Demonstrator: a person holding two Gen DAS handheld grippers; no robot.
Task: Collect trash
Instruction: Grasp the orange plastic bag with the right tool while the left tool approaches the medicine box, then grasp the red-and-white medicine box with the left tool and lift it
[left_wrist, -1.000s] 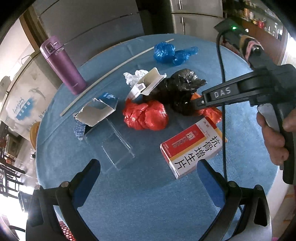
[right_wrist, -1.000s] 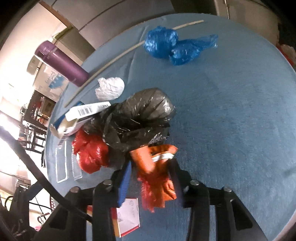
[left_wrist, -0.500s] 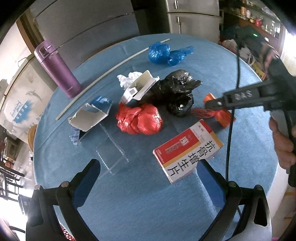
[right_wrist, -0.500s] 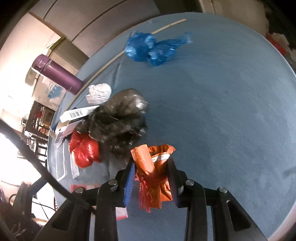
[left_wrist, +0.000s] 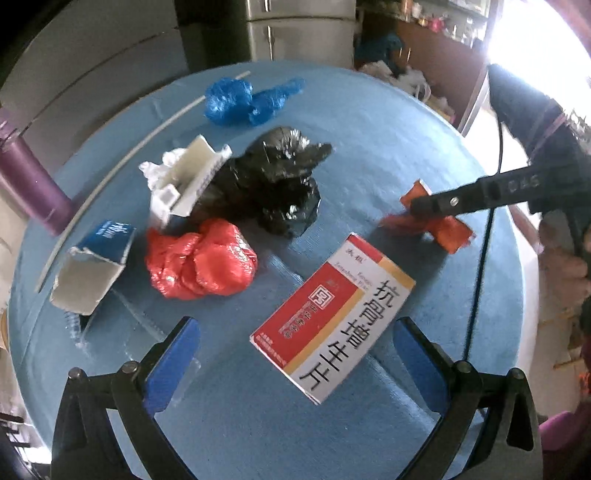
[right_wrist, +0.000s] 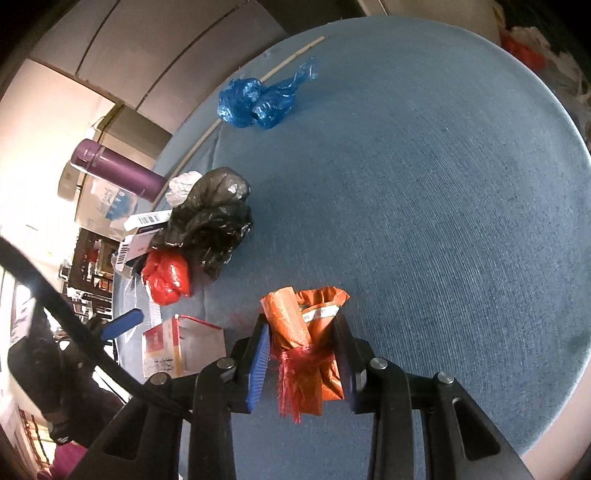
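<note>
Blue table (right_wrist: 424, 184): right gripper (right_wrist: 301, 354) (tilted steeply down) clamps orange wrapper (right_wrist: 314, 332).

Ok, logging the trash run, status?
Right gripper shut on orange wrapper. Left gripper open, over the medicine box. Nothing in the way.

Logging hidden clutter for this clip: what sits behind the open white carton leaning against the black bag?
Behind the open white carton, a crumpled white wad pokes out, partly covered by it. The black bag presses against its other side. Anything beneath the carton is hidden.
</note>
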